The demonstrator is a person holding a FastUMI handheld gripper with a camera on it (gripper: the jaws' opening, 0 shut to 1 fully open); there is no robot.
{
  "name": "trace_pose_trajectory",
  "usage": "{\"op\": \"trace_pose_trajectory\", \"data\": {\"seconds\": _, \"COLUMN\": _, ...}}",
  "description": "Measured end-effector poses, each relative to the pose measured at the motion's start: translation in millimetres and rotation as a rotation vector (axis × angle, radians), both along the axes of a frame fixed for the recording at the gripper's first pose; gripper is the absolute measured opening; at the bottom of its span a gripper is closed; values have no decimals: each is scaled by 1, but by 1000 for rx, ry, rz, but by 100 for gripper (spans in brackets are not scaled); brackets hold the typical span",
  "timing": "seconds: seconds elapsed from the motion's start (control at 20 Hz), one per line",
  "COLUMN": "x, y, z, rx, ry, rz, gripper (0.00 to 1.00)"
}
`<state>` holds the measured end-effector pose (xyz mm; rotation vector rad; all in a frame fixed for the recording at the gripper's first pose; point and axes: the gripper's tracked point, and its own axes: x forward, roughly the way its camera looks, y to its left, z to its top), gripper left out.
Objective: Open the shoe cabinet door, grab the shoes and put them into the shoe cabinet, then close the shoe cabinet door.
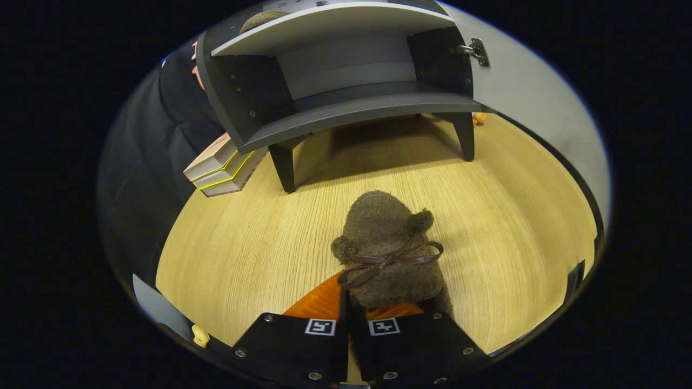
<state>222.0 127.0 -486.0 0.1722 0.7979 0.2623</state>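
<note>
Gripper (354, 308) nearly closed, both orange fingers (319, 300) pressed on the rear of a brown fuzzy shoe (386, 243), bow on top. Shoe is out over the middle of the wooden floor (243, 243), toe toward the shoe cabinet (346, 108), well apart. Cabinet door (519, 81) stands open; lower shelf bare. Boxes (221, 170) lie by the cabinet's left leg.

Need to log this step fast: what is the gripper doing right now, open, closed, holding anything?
Gripper: jaws closed on the fuzzy brown shoe, carried over the floor toward the open shoe cabinet.
</note>
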Motion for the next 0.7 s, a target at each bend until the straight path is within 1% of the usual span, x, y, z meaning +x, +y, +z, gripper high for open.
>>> {"op": "trace_pose_trajectory", "data": {"seconds": 0.15, "x": -9, "y": -5, "z": 32, "rx": 44, "ry": -21, "rz": -11, "gripper": 8}}
{"op": "trace_pose_trajectory", "data": {"seconds": 0.3, "x": -15, "y": -15, "z": 65, "rx": 32, "ry": -44, "rz": -5, "gripper": 8}}
{"op": "trace_pose_trajectory", "data": {"seconds": 0.55, "x": -9, "y": -21, "z": 145, "rx": 38, "ry": -160, "rz": 4, "gripper": 8}}
{"op": "trace_pose_trajectory", "data": {"seconds": 0.7, "x": 6, "y": -23, "z": 204, "rx": 35, "ry": -254, "rz": 11, "gripper": 8}}
